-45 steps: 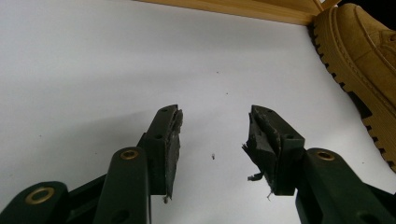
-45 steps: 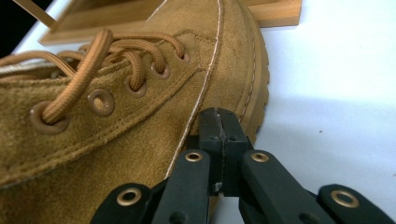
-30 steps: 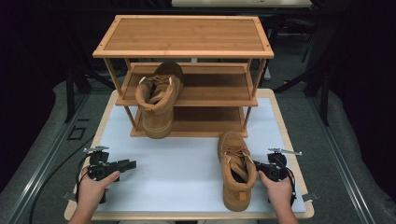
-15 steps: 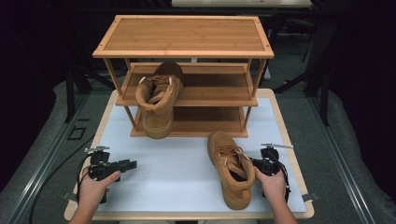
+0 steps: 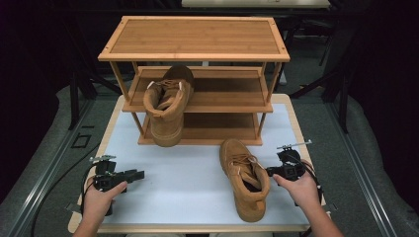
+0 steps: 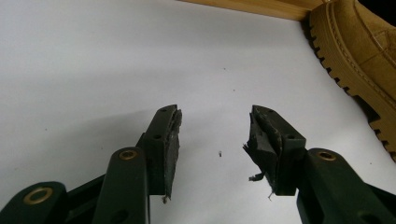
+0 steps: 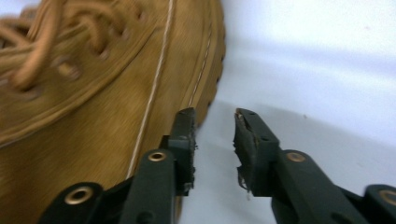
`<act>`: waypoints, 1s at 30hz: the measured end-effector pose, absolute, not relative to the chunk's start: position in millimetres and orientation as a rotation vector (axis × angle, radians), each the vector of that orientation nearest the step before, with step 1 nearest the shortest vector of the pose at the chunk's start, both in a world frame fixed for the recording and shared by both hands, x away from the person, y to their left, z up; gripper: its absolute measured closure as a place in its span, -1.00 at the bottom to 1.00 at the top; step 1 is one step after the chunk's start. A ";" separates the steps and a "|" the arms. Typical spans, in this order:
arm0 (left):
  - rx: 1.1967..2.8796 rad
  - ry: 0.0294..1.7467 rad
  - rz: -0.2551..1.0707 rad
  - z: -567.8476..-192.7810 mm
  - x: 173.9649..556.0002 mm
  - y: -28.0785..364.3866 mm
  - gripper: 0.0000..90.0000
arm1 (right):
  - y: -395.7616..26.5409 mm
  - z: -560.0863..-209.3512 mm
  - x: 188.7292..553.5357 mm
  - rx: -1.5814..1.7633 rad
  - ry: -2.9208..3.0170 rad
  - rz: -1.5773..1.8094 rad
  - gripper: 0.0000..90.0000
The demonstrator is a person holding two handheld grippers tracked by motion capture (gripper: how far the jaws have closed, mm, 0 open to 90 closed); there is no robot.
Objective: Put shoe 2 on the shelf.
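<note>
White mat on table, room seemingly dark

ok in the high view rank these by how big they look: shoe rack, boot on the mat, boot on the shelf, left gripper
1. shoe rack, by far the largest
2. boot on the mat and boot on the shelf: they look alike, and the one on the mat is nearer the camera, so no ranking
3. left gripper, smallest
</note>
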State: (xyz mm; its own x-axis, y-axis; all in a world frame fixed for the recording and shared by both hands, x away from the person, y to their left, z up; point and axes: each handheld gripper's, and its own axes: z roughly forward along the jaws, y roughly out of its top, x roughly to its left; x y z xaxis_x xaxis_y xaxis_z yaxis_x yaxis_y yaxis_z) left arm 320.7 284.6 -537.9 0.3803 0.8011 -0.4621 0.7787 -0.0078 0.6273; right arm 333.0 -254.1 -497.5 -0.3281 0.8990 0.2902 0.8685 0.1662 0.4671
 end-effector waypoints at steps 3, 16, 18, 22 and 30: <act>1.771 1.387 0.030 -538.1 320.7 284.4 0.17 | -250.7 -482.3 334.5 1.787 2.415 0.747 0.33; 1.786 1.378 0.039 -538.2 320.2 282.1 0.16 | -234.8 -437.3 335.4 1.633 2.564 0.372 0.09; 1.783 1.379 0.035 -538.1 320.1 282.0 0.16 | -234.4 -430.5 338.5 1.650 2.551 0.354 0.05; 1.779 1.381 0.038 -538.2 320.4 282.9 0.16 | -233.8 -418.1 342.6 1.687 2.534 0.341 0.07; 1.788 1.384 0.057 -537.7 320.0 281.3 0.14 | -220.1 -380.6 346.7 1.671 2.554 0.373 0.26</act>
State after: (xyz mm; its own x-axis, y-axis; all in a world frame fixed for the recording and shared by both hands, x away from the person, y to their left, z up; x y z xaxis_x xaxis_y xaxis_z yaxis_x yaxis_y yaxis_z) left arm 320.0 281.3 -537.7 0.3859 0.8116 -0.4386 0.7726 -0.0245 0.6345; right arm 346.7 -220.1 -380.6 -0.4079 0.9098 0.0762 0.8936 0.3807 0.2379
